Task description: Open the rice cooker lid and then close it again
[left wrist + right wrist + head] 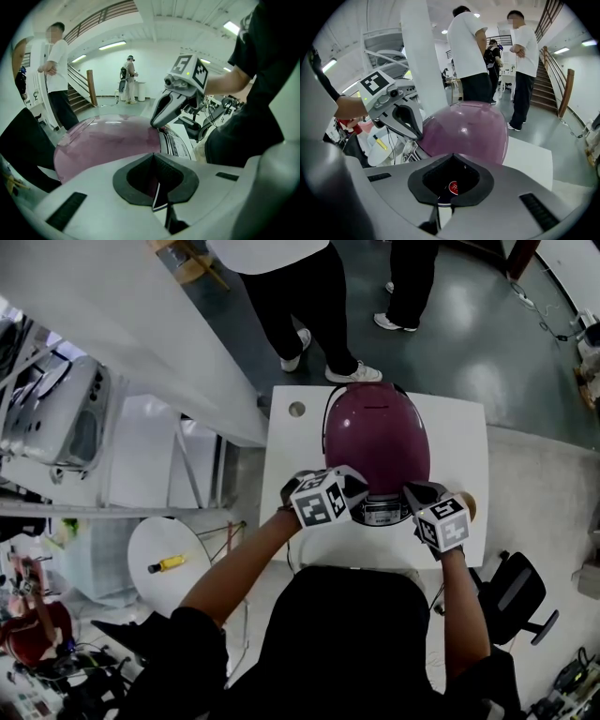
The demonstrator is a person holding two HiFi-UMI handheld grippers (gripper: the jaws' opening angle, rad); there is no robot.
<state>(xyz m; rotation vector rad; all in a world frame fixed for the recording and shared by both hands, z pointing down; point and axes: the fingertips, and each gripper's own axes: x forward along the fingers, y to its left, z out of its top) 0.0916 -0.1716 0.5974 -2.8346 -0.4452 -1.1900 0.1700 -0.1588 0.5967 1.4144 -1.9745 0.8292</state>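
Right tool (417,493) pressed together, empty, tip aimed at red release button (453,187). Left tool (359,488) pressed together, empty, just beside it. Rice cooker (382,512) mid-desk (286,456), front toward near edge, lid (375,427) shut. Push button squarely; hold left tool clear of lid's swing.

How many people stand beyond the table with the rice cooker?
3. Two in white shirts stand close behind the table: one facing away, one with folded arms. A third person with a backpack is farther back. More may be hidden.
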